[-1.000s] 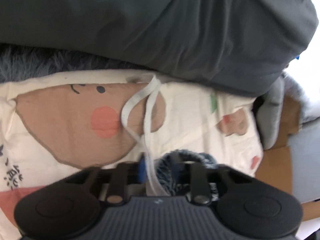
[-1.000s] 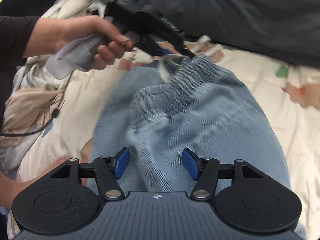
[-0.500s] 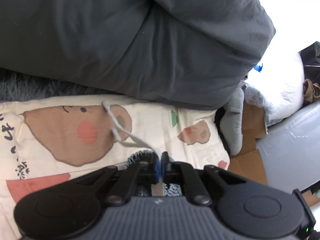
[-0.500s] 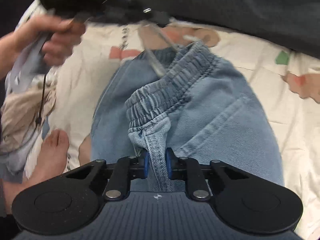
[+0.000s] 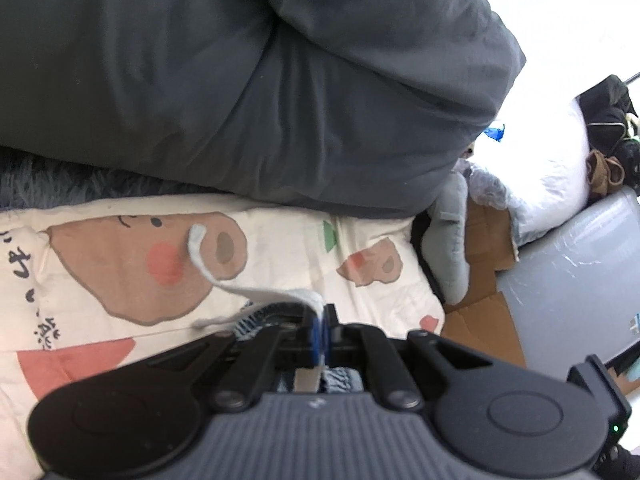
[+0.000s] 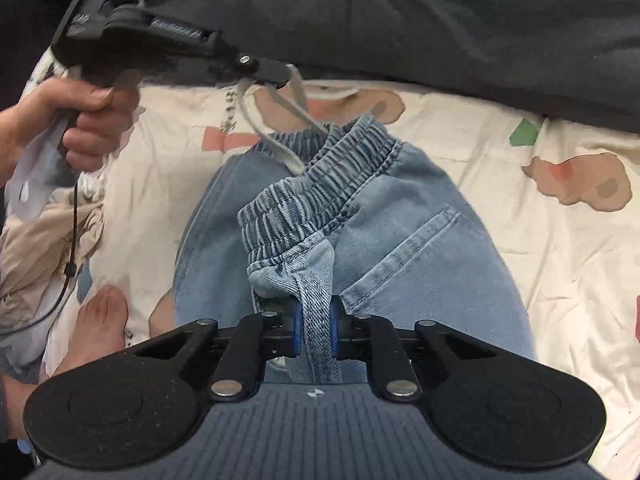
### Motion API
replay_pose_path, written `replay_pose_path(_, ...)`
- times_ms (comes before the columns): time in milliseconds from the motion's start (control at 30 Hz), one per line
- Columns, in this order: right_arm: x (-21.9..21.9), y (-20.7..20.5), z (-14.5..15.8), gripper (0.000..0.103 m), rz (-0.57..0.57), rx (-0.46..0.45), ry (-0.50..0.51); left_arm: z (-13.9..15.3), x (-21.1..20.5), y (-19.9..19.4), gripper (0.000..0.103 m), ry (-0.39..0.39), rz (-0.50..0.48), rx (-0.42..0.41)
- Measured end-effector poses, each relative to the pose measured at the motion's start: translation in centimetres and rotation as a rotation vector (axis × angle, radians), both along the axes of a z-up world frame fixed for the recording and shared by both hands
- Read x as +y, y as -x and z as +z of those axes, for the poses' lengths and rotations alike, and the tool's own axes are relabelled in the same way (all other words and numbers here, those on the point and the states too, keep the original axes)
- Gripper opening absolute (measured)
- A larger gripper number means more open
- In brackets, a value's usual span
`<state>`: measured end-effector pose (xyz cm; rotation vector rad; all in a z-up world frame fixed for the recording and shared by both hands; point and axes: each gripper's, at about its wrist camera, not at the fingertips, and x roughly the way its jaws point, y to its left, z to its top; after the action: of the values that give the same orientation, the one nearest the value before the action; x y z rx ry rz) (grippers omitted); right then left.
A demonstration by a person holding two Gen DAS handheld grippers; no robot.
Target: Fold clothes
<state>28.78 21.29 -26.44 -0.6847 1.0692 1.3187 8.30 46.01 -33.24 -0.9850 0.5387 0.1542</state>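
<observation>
Lifted higher, left tongs [image 6: 276,76] pinching drawstring [image 6: 256,124] — right tongs [image 6: 316,330] clamping jeans [image 6: 400,216], print unreadable.

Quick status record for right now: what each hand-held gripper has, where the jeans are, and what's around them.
left hand-held gripper: shut on the drawstring, held above the jeans
right hand-held gripper: shut on a fold of denim beside the waistband
jeans: light blue, elastic waist, bunched, lying on the printed sheet
drawstring: white, runs from the waistband up to the left hand-held gripper
behind: dark grey duvet
left side: crumpled beige clothes, a bare foot
fold: not yet made
</observation>
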Motion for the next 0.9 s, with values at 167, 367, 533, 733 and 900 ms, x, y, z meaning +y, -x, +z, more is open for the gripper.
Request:
replay_pose_path(167, 0.7, -1.7, 1.0, 0.012, -0.044, -0.034, -0.033, 1.0, -0.9, -0.3, 0.002, -0.013, -0.03, -0.039)
replay_pose_path(367, 1.1, -5.0, 2.1, 0.012, -0.109, -0.097, -0.075, 2.3, -2.6, -0.7, 0.002, -0.064, -0.087, -0.059)
replay_pose_path(533, 1.2, -8.5, 2.7, 0.012, -0.188, -0.147, -0.11, 2.8, -4.1, -1.1, 0.002, -0.093, -0.134, -0.072)
replay_pose_path(733, 0.9, -11.1, 3.2, 0.012, -0.262, -0.195, -0.138, 1.9, -6.8, -2.2, 0.002, -0.075, -0.21, -0.062)
replay_pose_path(900, 1.3, -12.1, 3.1, 0.012, -0.288, -0.227, -0.153, 0.6, -10.1, -4.1, 0.003, -0.061, -0.302, -0.025)
